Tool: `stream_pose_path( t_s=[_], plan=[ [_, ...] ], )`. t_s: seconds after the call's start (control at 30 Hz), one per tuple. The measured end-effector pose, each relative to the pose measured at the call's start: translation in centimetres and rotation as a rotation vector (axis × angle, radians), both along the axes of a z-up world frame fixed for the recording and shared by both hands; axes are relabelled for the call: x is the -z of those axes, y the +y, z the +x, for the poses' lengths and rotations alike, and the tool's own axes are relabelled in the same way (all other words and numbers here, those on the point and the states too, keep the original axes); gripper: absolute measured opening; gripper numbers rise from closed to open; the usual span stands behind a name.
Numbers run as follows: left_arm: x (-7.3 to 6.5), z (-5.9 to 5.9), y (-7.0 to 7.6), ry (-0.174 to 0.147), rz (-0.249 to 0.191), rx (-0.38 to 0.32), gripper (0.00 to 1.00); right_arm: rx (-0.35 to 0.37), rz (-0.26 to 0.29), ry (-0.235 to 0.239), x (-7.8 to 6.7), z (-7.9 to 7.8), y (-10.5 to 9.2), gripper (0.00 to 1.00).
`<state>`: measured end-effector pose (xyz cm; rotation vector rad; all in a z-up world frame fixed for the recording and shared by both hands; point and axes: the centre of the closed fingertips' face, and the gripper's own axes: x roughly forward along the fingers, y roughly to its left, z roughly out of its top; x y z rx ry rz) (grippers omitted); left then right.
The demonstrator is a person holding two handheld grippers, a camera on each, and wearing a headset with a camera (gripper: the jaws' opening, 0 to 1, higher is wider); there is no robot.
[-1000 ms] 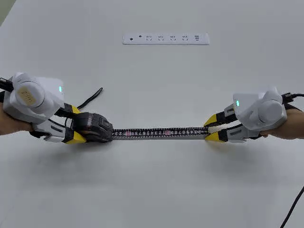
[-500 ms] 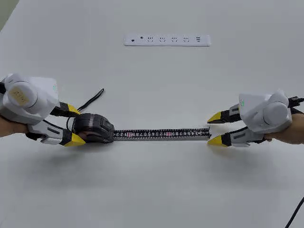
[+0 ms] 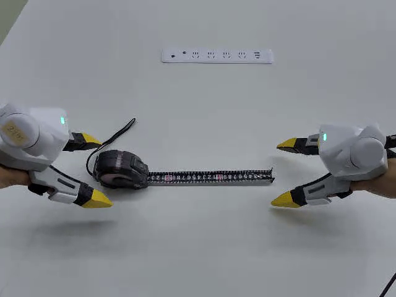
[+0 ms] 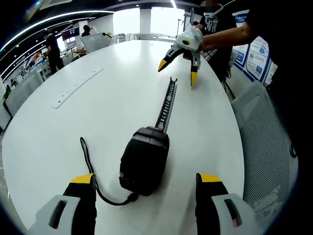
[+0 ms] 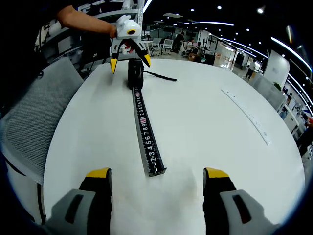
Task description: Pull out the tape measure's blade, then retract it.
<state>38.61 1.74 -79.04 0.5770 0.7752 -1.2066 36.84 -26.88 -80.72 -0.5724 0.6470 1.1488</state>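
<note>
Left gripper (image 3: 97, 170), its 2 jaws wide apart, flanks the black tape measure case (image 3: 120, 169) untouched; right gripper (image 3: 282, 173), equally spread, holds nothing beside the extended numbered blade (image 3: 210, 177).

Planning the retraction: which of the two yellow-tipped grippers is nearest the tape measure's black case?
The left gripper; the black case lies just before its open jaws. The right gripper faces the blade's free end.

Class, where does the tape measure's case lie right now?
In the head view the tape measure's case lies on the white table, left of centre, just ahead of the open left gripper, its blade running right toward the right gripper.
</note>
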Motion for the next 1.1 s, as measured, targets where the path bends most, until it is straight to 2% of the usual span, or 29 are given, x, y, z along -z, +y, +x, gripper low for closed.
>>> stream_pose_path(
  t_s=[0.03,0.1,0.2,0.33,0.4,0.73,0.97,1.1],
  plan=[
    [-0.1,0.0,0.0,0.000,-0.009,-0.011,0.86,0.019,0.011,0.013,0.0,-0.1,0.0,0.85],
    [-0.2,0.1,-0.1,-0.005,-0.020,-0.029,0.97,0.026,0.024,0.008,-0.2,0.0,0.0,0.92],
    [-0.4,0.2,0.0,0.000,-0.036,-0.042,1.00,0.057,0.053,0.007,-0.6,0.0,0.1,1.00],
    [-0.7,0.2,0.1,-0.007,-0.043,-0.053,1.00,0.080,0.096,0.016,-1.1,0.1,0.3,1.00],
    [-0.7,0.3,0.2,-0.011,-0.044,-0.058,1.00,0.077,0.085,0.004,-1.0,0.1,0.1,1.00],
    [-1.0,0.0,0.3,-0.017,-0.068,-0.078,1.00,0.110,0.095,0.016,-1.3,-0.3,-0.1,1.00],
    [-1.3,-0.6,0.5,-0.019,-0.106,-0.115,1.00,0.135,0.093,0.026,-1.4,-1.0,-0.2,1.00],
    [-1.2,-1.2,0.9,-0.019,-0.106,-0.129,1.00,0.157,0.108,0.018,-1.7,-1.2,-0.2,1.00]
  ],
)
